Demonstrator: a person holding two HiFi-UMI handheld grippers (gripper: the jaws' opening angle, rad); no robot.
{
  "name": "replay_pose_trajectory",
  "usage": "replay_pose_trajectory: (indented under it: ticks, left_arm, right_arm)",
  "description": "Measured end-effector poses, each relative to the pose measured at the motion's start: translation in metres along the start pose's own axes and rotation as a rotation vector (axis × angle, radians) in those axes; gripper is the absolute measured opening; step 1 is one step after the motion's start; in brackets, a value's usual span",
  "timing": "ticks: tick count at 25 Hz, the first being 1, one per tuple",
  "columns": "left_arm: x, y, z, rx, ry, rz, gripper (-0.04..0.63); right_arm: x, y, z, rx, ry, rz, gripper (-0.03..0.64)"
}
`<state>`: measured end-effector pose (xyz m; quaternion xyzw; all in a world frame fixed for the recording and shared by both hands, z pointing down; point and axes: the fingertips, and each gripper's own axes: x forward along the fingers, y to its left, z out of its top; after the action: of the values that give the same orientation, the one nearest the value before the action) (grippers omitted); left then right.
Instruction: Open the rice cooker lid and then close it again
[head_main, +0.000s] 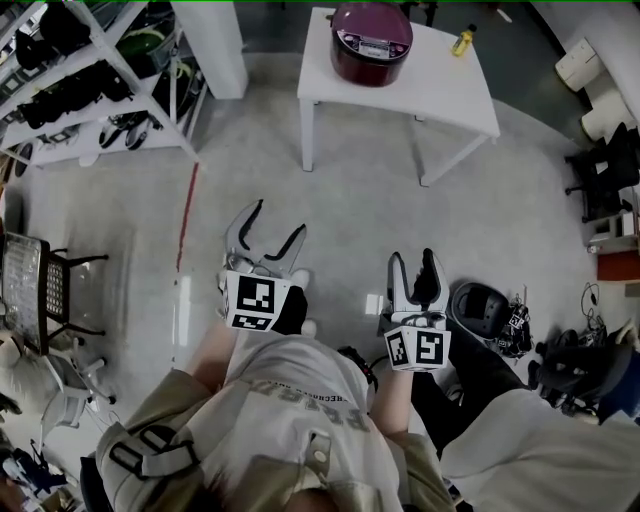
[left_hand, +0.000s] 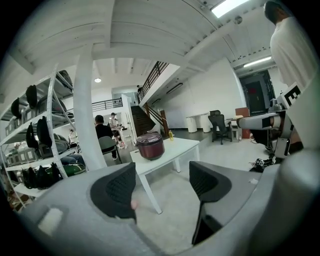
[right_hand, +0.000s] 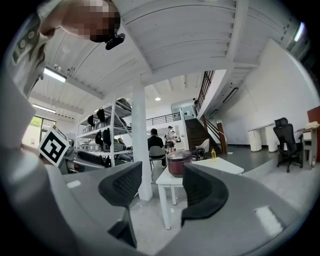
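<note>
Close to the person's chest, low in the head view, left gripper (head_main: 278, 222) has its jaws parted fairly wide with nothing between them; its own view shows only floor and a table leg through the gap. Right gripper (head_main: 413, 258) is just beside it, jaws parted somewhat narrower, also empty. Both point toward the white table (head_main: 450, 90), well apart from it across bare floor. Rice cooker (head_main: 371, 42), dark red, sits on the table's far-left part with its lid (head_main: 372, 28) down; a small yellow bottle (head_main: 463, 40) stands near it. Judged step: approach, with the lid opening not yet begun. The next move calls for closing the distance to the table, then bringing one gripper to the front latch area. The latch is too small to make out, so the contact point needs a closer look.
</note>
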<state>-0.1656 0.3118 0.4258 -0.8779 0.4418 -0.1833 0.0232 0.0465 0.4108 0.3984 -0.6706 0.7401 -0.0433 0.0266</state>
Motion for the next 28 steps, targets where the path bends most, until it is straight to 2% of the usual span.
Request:
replay_pose_trajectory:
  ticks: [6, 17, 28]
  left_arm:
    - [0.053, 0.022, 0.006, 0.007, 0.001, -0.03, 0.347]
    - [0.136, 0.072, 0.032, 0.038, -0.04, -0.079, 0.347]
    - [0.173, 0.084, 0.035, 0.064, -0.021, -0.134, 0.347]
  right_arm:
    - [0.052, -0.011, 0.002, 0.029, 0.007, -0.012, 0.234]
    - [0.139, -0.027, 0.013, 0.006, -0.016, -0.052, 0.258]
    - [0.193, -0.032, 0.003, 0.026, 0.021, -0.045, 0.302]
